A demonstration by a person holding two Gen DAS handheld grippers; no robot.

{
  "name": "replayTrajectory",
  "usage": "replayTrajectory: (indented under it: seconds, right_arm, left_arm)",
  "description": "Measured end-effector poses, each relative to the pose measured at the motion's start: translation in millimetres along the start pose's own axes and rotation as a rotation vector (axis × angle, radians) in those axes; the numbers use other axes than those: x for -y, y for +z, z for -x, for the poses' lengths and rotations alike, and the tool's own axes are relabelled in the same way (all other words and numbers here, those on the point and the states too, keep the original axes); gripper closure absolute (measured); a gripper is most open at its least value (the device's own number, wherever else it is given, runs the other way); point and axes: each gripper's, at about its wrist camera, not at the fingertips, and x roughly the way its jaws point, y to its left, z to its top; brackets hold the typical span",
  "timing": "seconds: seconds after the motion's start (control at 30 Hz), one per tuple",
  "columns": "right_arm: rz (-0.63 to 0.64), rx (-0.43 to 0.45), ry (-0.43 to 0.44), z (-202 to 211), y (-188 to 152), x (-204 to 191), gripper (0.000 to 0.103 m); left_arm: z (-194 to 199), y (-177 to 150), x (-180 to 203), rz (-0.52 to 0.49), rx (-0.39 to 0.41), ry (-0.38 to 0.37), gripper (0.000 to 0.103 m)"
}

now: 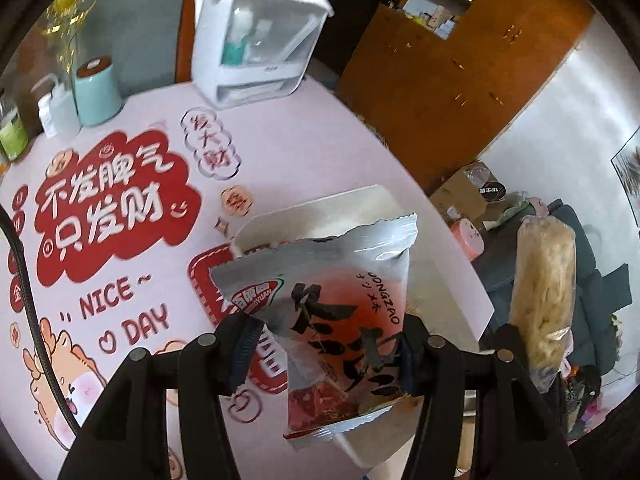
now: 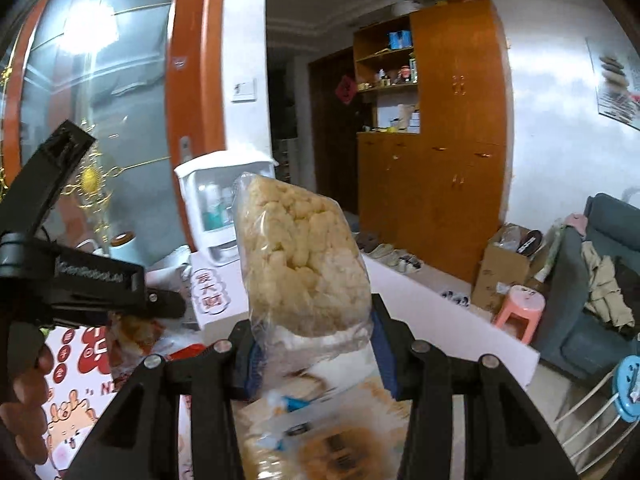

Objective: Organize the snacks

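My left gripper [image 1: 326, 354] is shut on a silver and red snack packet [image 1: 332, 328] and holds it above a white tray [image 1: 372, 204] on the pink printed table [image 1: 132, 248]. My right gripper [image 2: 312, 354] is shut on a clear bag of pale yellow puffed rice cake [image 2: 298, 256], held upright in the air. That bag also shows at the right of the left wrist view [image 1: 540, 296]. In the right wrist view the left gripper's body [image 2: 80, 280] is at the left. Below the right gripper lie blurred snack packets [image 2: 320, 432].
A white cosmetics organiser [image 1: 256, 40] stands at the table's far edge. A mint cup [image 1: 96, 92] and small bottles [image 1: 56, 112] stand at the far left. Beyond the table's right edge are a wooden cabinet [image 2: 432, 184], a cardboard box [image 2: 504, 268], a pink stool [image 2: 520, 308] and a sofa [image 2: 600, 288].
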Motion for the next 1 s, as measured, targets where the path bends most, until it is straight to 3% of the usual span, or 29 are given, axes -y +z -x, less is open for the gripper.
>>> replayTrajectory:
  seconds: [0.33, 0.4, 0.43, 0.5, 0.57, 0.67, 1.0]
  right_arm:
    - [0.051, -0.001, 0.005, -14.3, 8.6, 29.8, 0.056]
    - [0.071, -0.013, 0.021, -18.0, 6.2, 29.2, 0.050]
    - [0.089, -0.020, 0.030, -20.3, 4.2, 27.8, 0.048]
    - [0.110, -0.031, 0.042, -22.4, 1.9, 26.0, 0.032]
    - [0.127, -0.032, 0.062, -21.7, 0.4, 24.7, 0.023]
    - [0.137, -0.021, 0.078, -16.4, 0.4, 24.2, 0.022]
    - [0.168, -0.016, 0.117, -6.8, 5.0, 18.7, 0.022]
  left_arm:
    - [6.4, 6.3, 47.8, -0.005, 0.065, 0.023, 0.047]
    - [8.9, 5.3, 50.5, -0.001, 0.080, 0.034, 0.044]
    - [10.2, 4.3, 52.0, -0.001, 0.088, 0.039, 0.041]
    - [12.6, 1.6, 53.2, 0.001, 0.096, 0.040, 0.014]
    - [19.2, -2.1, 53.3, 0.019, 0.126, 0.042, 0.008]
    - [26.2, -5.6, 51.5, 0.034, 0.136, 0.040, 0.002]
    - [55.3, -23.8, 51.1, 0.036, 0.185, 0.152, 0.002]
